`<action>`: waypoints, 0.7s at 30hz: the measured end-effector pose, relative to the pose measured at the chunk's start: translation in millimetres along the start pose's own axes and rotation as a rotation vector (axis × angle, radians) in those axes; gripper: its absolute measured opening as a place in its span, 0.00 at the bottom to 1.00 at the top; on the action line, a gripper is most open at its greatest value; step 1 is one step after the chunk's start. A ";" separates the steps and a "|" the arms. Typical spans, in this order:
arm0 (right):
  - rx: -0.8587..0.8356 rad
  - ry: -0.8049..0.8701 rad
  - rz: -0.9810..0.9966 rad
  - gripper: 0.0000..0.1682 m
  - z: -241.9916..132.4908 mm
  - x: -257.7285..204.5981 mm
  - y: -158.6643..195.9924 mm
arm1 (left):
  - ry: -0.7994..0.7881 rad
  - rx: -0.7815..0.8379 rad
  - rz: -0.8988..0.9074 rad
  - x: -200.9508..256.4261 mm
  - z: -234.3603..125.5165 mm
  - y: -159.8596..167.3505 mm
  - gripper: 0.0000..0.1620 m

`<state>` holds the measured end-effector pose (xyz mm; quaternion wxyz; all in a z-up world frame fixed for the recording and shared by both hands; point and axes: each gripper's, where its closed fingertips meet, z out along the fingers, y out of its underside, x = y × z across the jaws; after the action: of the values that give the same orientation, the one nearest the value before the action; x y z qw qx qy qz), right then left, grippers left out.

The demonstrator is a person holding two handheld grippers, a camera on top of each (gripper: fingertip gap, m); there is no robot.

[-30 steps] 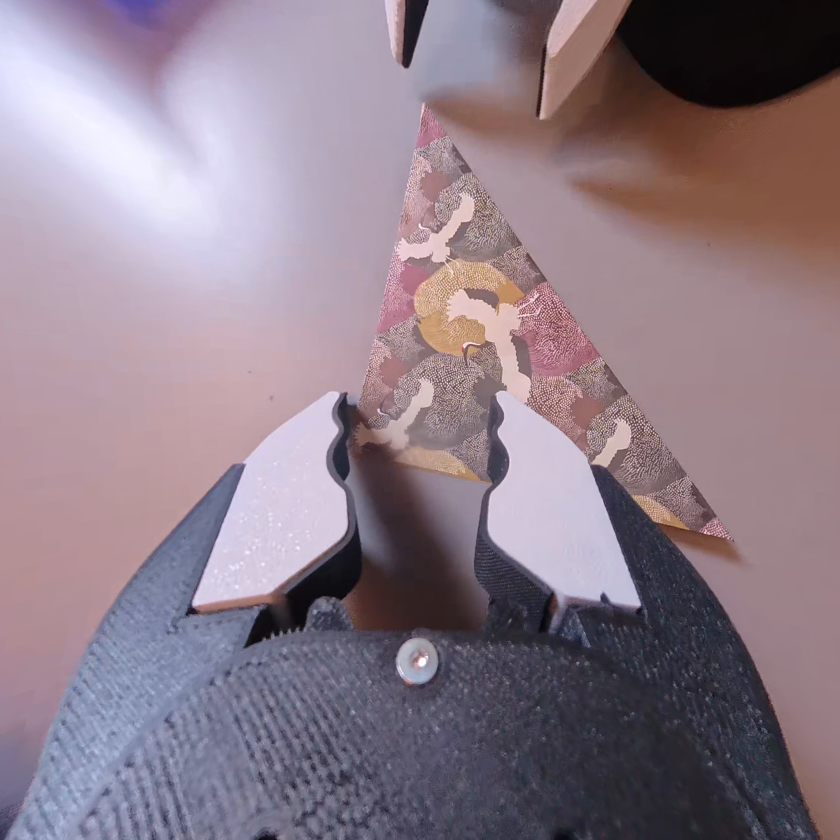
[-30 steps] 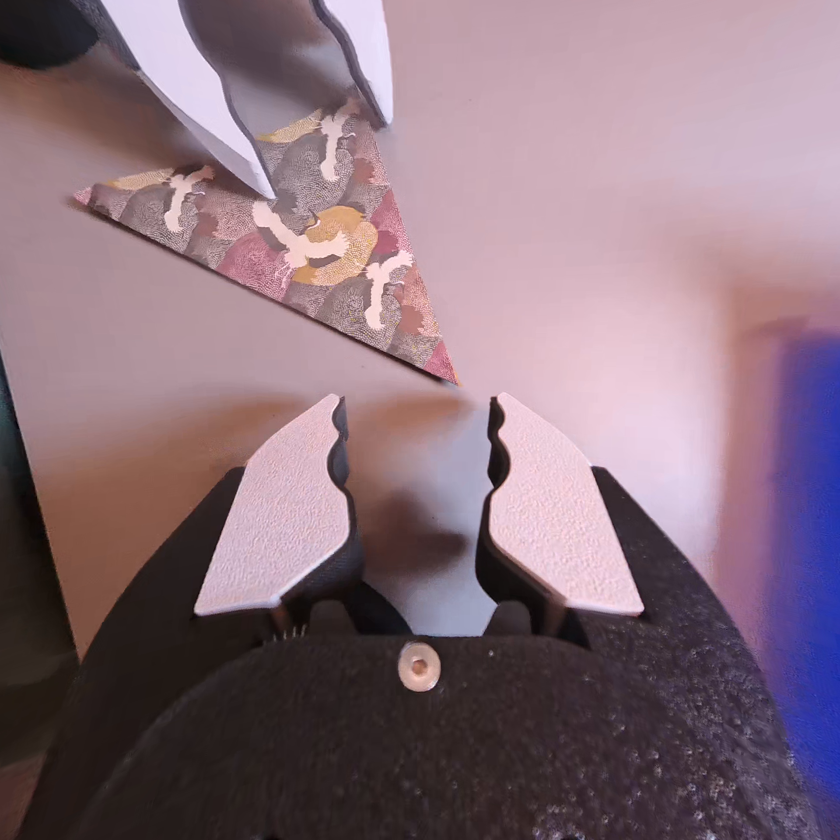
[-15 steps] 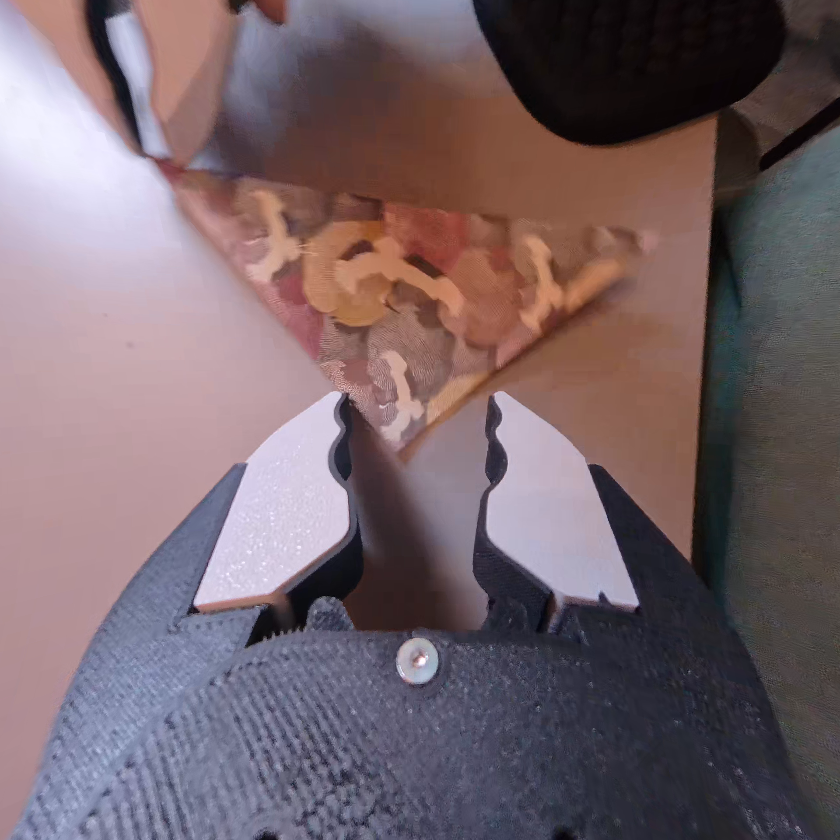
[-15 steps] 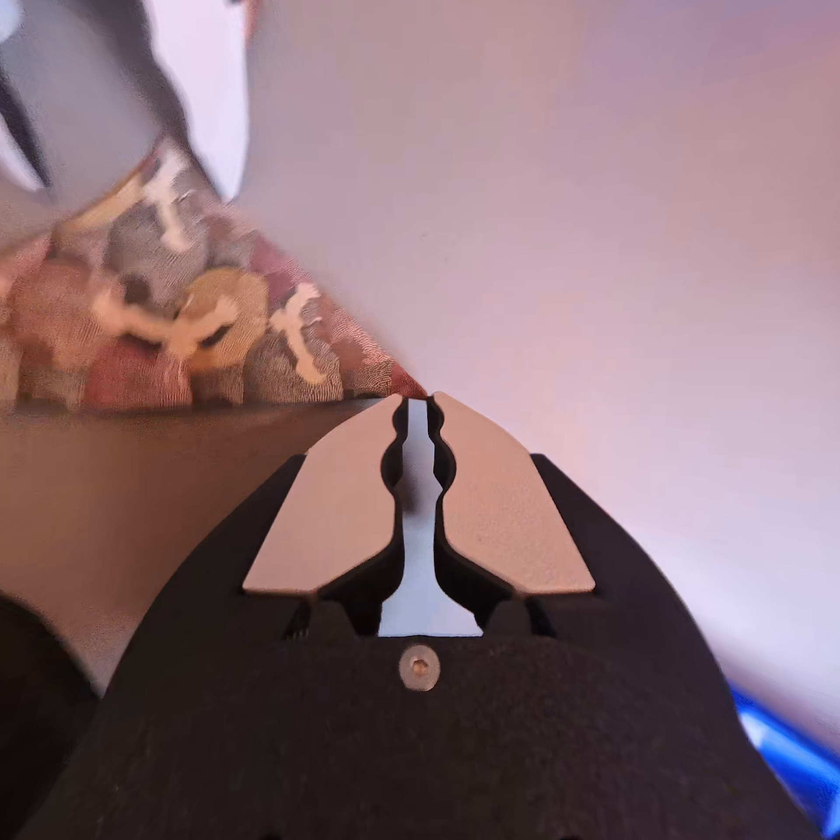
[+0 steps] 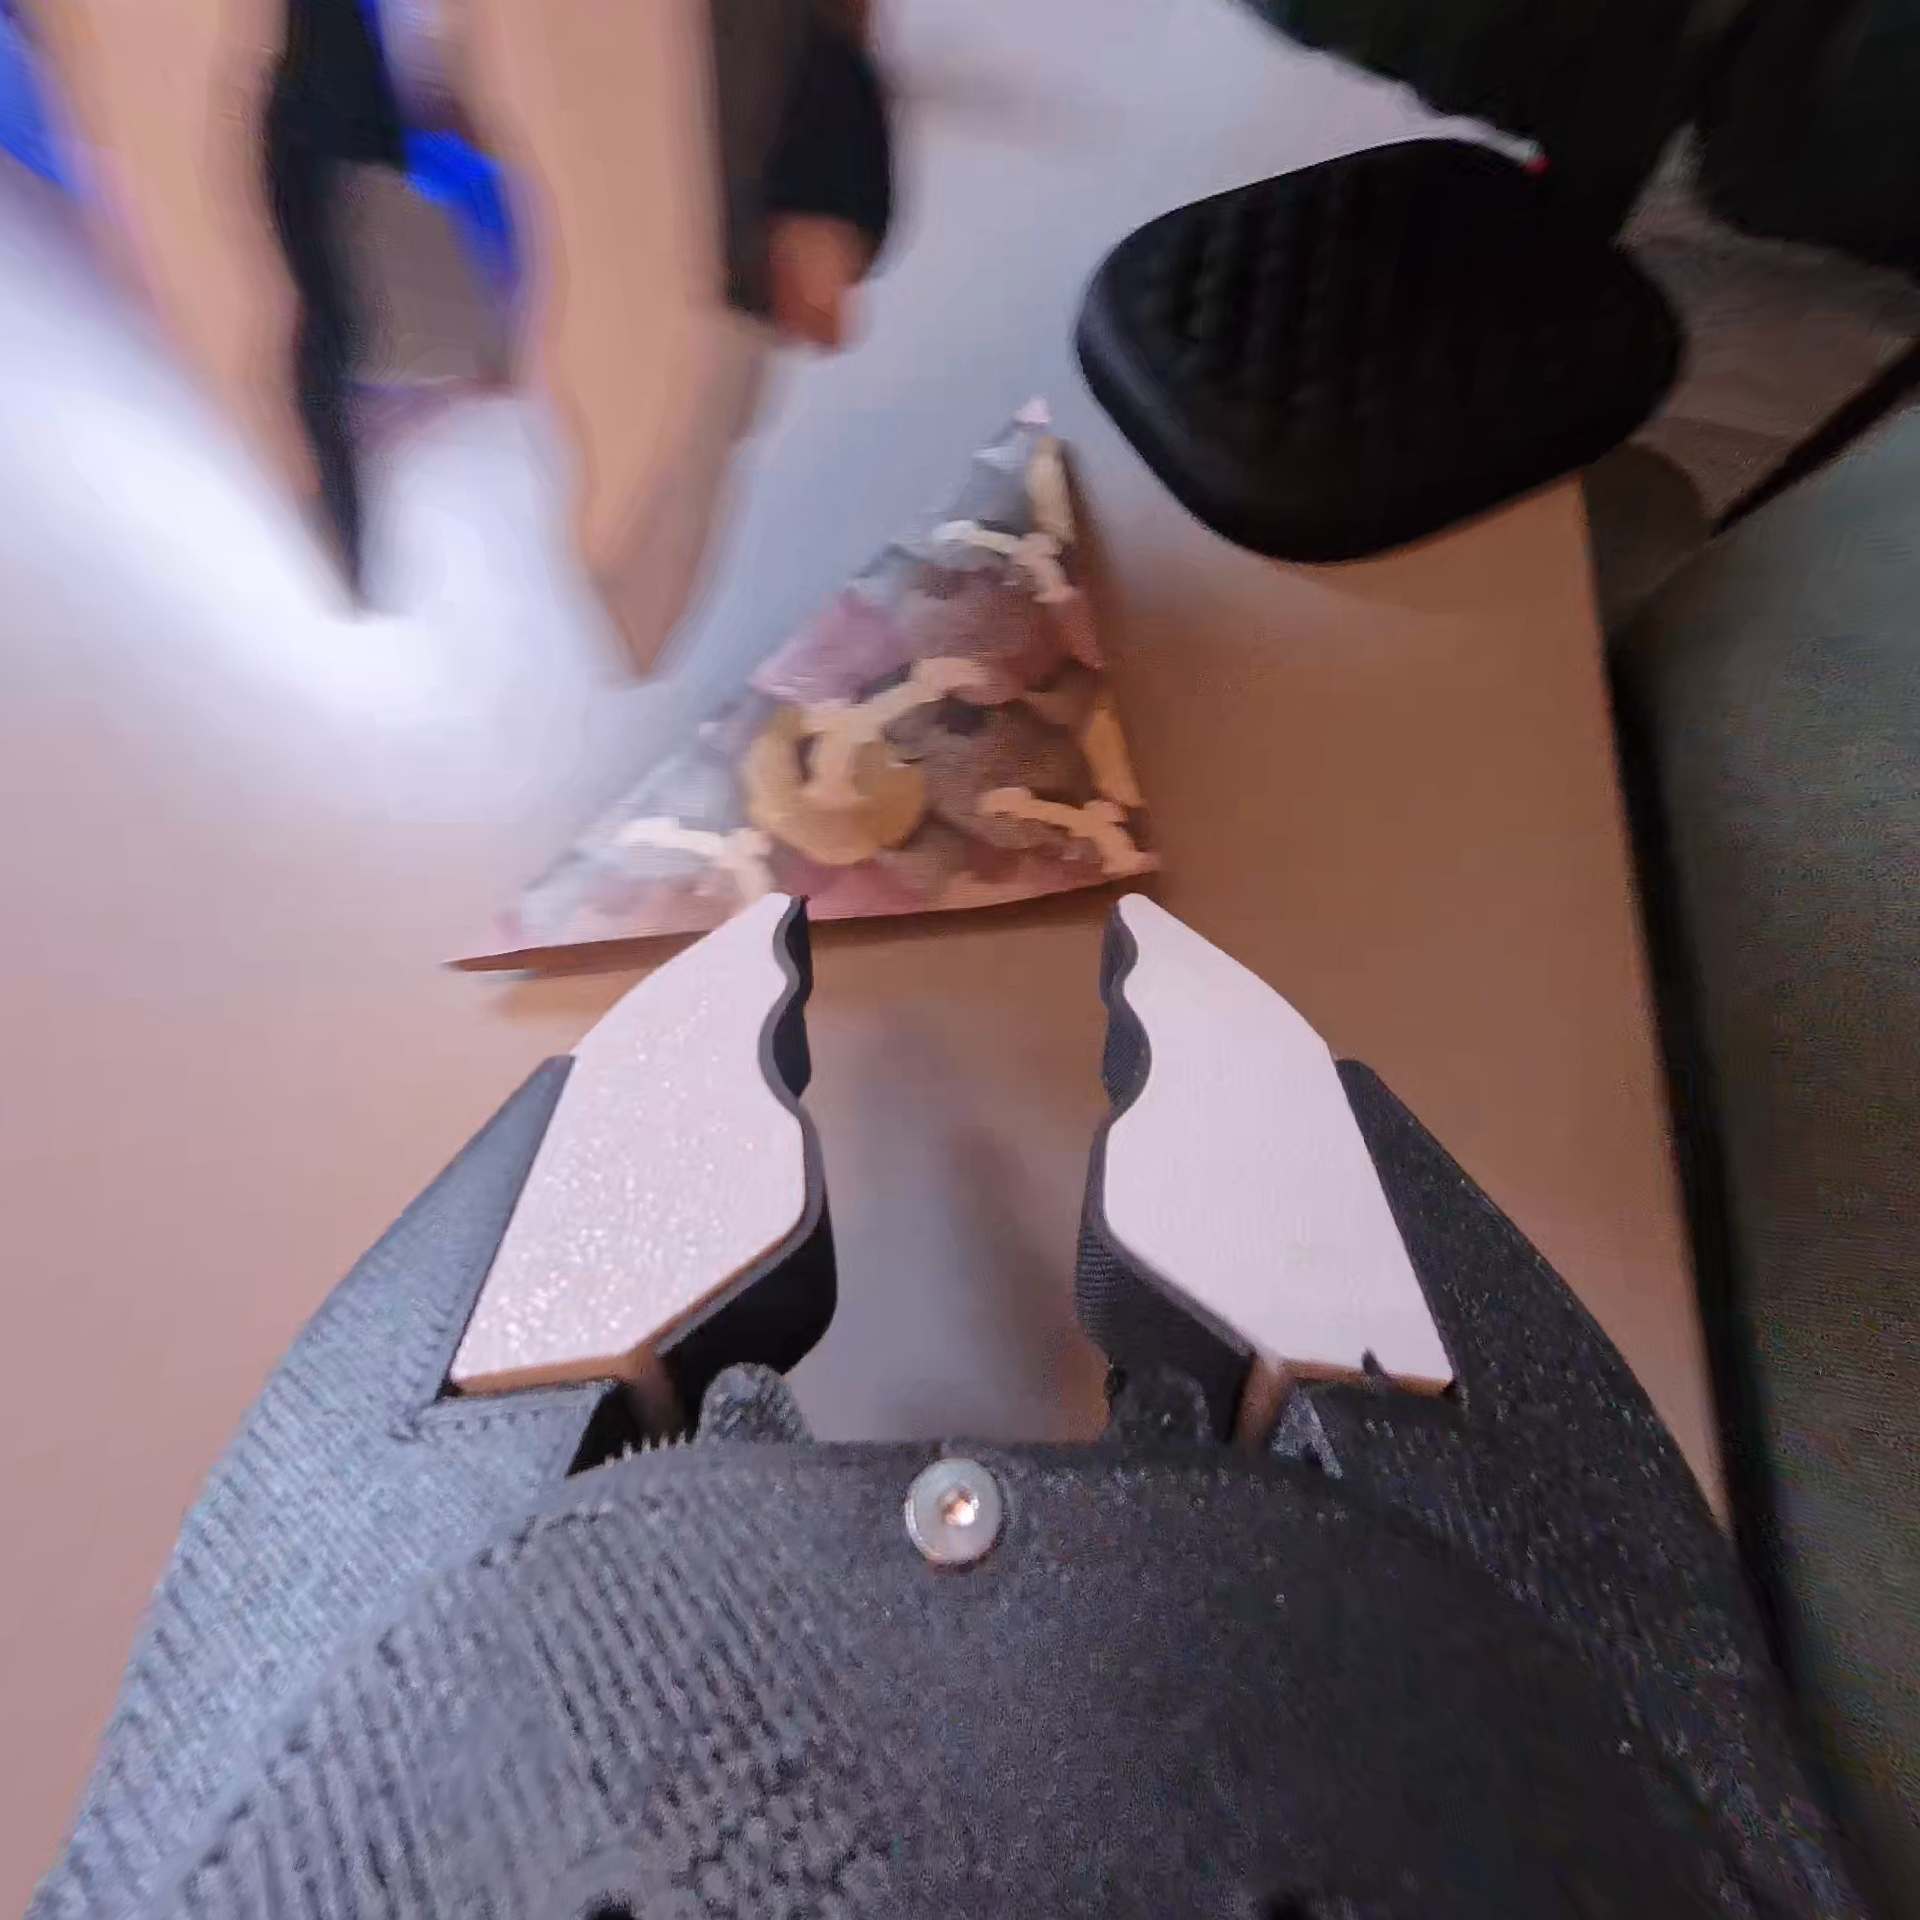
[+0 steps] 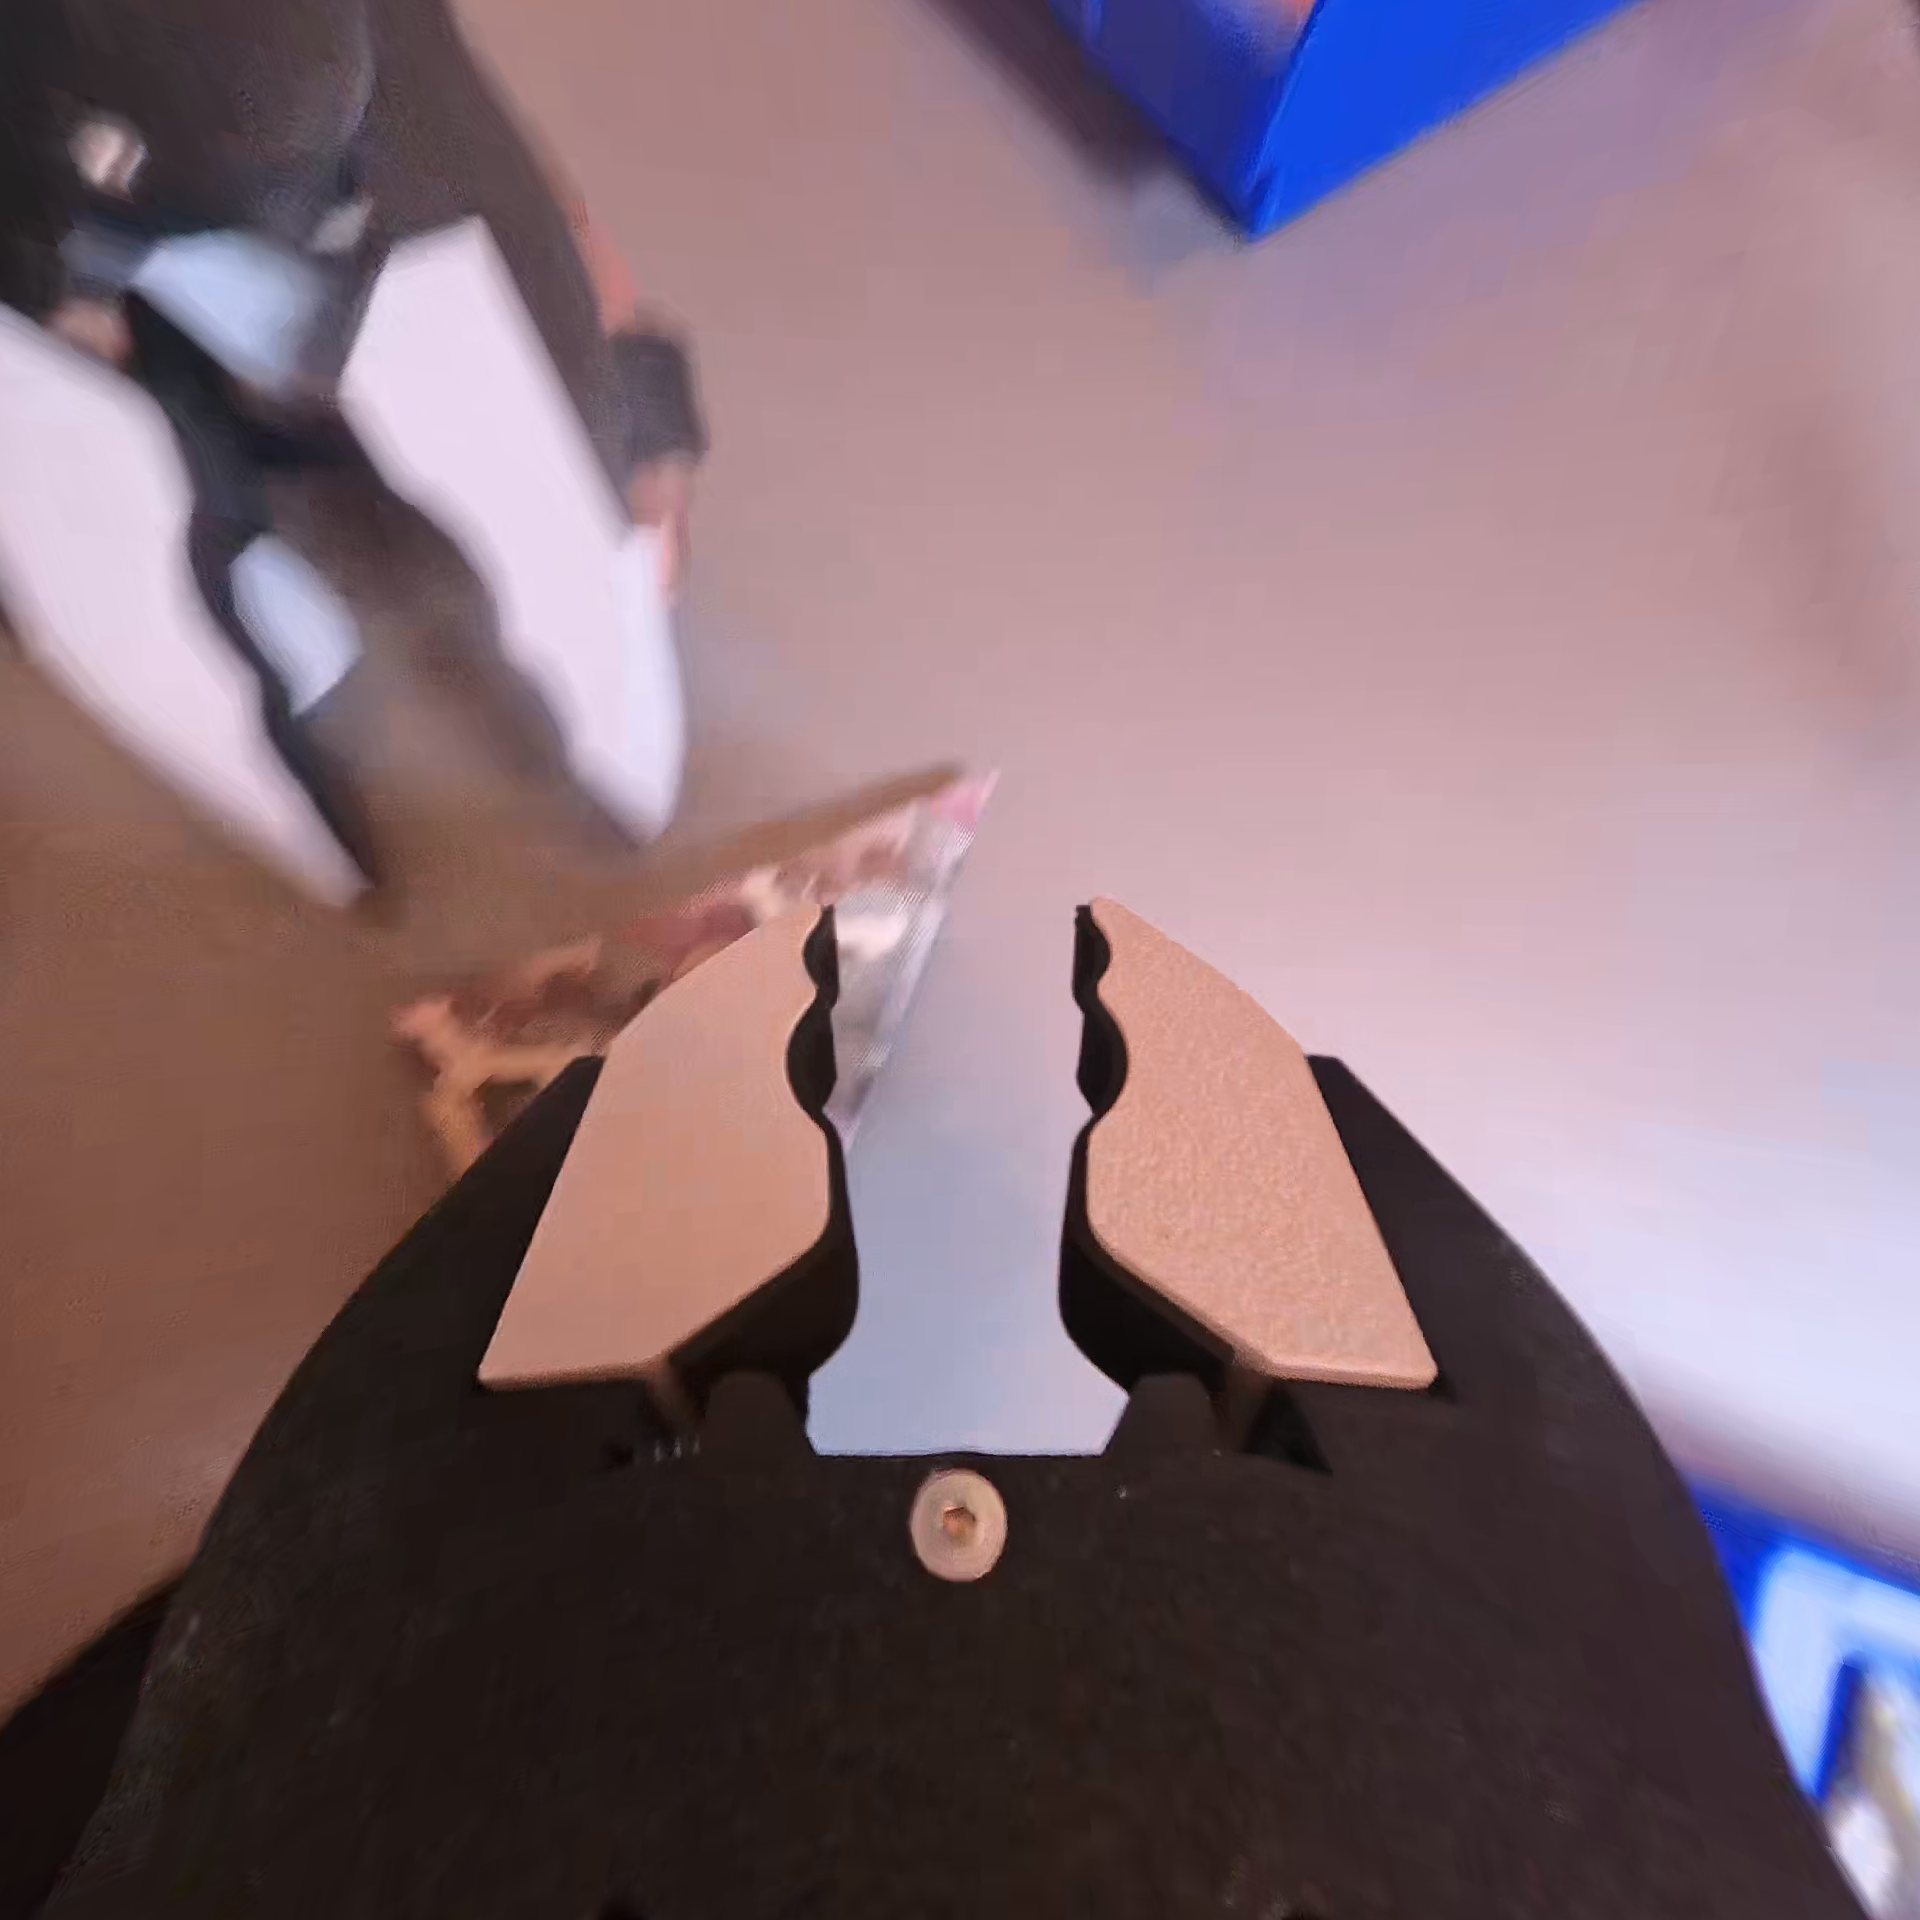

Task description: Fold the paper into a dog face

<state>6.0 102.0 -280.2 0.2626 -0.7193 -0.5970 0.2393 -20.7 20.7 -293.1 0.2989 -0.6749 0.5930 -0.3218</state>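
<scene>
You are early in the fold: the paper (image 5: 883, 748) lies flat on the table (image 5: 260, 1039) as a patterned triangle, so the first diagonal fold looks done and the ear folds are not yet made. Neither pair of tongs holds anything. The left tongs (image 5: 954, 914) stand apart, their tips just short of the paper's long near edge, one tip overlapping that edge in the picture; whether it touches the sheet I cannot tell. The right tongs (image 6: 951, 914) are also apart, with a corner of the paper (image 6: 883, 966) showing just beside the inner side of one finger (image 6: 717, 1101), not gripped.

My reading is that your next move is to pick one sharp corner of the paper, slide a finger under it, close on it and swing it over to form an ear, while the other tongs pin the middle of the triangle so it does not slide.

Around the paper: in the left wrist view a black textured pad (image 5: 1382, 353) sits beyond its far tip, close to the table's edge, and grey-green fabric (image 5: 1787, 935) lies past that edge. A blue box (image 6: 1351, 83) sits well beyond the paper in the right wrist view. Nothing lies on the paper itself, but both views are blurred, so slow down before closing.
</scene>
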 end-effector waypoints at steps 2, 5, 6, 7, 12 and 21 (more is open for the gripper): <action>-0.075 -0.006 0.043 0.30 -14.8 -20.3 35.5 | -0.071 -0.017 0.049 -18.1 -2.8 0.7 0.33; -0.177 0.032 0.067 0.32 -34.5 -47.1 85.0 | -0.121 -0.051 0.110 -37.1 -0.2 -0.3 0.33; -0.191 0.042 0.085 0.32 -39.3 -54.6 96.5 | -0.127 -0.062 0.125 -41.5 2.3 -1.6 0.33; -0.197 0.055 0.102 0.32 -42.8 -60.4 105.5 | -0.129 -0.072 0.139 -45.4 5.4 -3.3 0.33; -0.200 0.096 0.080 0.24 -45.6 -67.3 126.7 | -0.084 -0.089 0.160 -58.0 23.9 -16.8 0.35; -0.133 -0.012 -0.165 0.11 -30.6 -50.0 97.5 | 0.091 -0.125 0.117 -47.3 42.3 -21.0 0.25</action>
<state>89.0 35.4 -320.6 0.2297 -0.6821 -0.6703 0.1808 21.3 71.1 -306.3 0.2474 -0.6410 0.6633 -0.2965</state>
